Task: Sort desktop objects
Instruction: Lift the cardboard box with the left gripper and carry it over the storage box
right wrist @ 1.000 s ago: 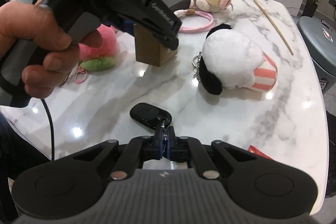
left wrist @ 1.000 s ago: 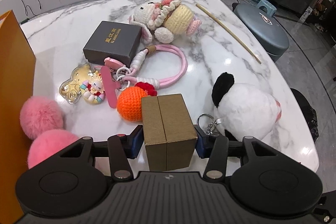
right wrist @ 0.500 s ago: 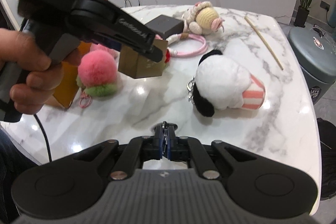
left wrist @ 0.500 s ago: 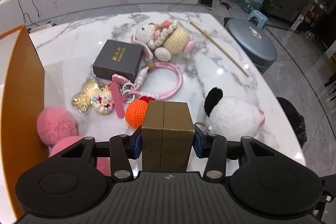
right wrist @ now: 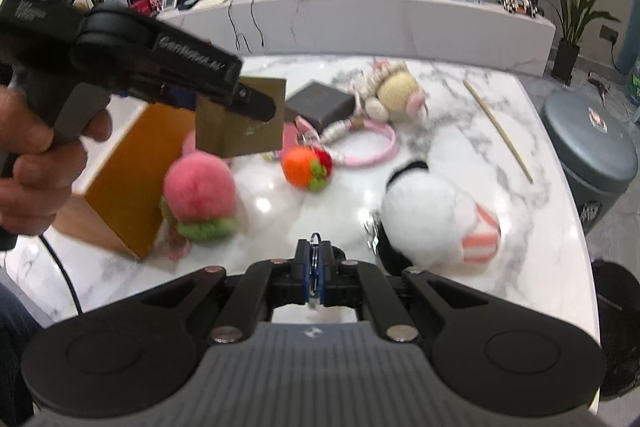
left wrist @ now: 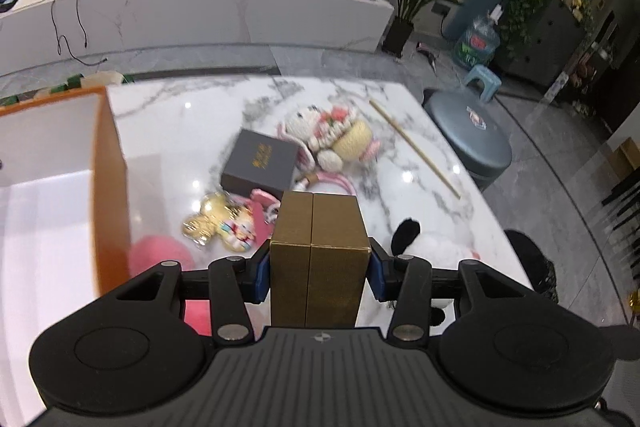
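Both loads have left the bench [left wrist: 192, 131]: left tool [left wrist: 319, 269] grips the gold box [left wrist: 318, 259], right tool [right wrist: 316, 281] pinches a key ring [right wrist: 315, 269], heading for the orange box [left wrist: 108, 187].

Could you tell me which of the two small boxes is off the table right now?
The gold box, clamped in the left tongs; the dark grey box lies on the marble.

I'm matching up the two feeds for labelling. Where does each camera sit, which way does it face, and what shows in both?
Left wrist: rides the left gripper, looking down over the white marble table and open orange box; its jaws clamp a gold cardboard box.
Right wrist: rides the right gripper, shut on a metal key ring, facing the table; a hand shows holding the left gripper.
Shared: gold box, dark grey gift box, black-and-white plush.
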`<state>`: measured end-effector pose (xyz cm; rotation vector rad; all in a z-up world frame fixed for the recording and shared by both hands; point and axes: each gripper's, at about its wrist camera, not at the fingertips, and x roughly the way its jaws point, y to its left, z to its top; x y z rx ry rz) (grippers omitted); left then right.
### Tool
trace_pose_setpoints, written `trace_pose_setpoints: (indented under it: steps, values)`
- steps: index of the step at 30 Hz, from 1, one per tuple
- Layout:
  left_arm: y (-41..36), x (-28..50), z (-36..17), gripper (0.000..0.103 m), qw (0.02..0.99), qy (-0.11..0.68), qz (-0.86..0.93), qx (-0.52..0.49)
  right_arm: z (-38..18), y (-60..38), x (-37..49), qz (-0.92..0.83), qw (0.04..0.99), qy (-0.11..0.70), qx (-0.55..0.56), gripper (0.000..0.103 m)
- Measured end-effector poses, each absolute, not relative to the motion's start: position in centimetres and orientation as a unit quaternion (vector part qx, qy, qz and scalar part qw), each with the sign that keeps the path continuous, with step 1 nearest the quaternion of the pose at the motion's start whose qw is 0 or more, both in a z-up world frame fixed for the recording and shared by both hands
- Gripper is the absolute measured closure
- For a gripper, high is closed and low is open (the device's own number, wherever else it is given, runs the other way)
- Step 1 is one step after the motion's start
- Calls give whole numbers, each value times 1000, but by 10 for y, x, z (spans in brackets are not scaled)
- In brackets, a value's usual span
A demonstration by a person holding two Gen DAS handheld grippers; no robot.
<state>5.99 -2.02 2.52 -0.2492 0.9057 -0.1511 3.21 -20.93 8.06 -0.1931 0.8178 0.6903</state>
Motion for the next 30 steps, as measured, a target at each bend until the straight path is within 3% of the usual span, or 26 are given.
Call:
trace_pose_setpoints:
  steps: [18, 30]
  values:
    - [88, 2, 74, 50, 911, 386, -25, -141, 170, -95, 5, 398, 866, 280, -113, 100]
    - [158, -17, 34, 50, 889, 442, 35, -119, 170, -2, -31, 472, 825, 264, -161, 100]
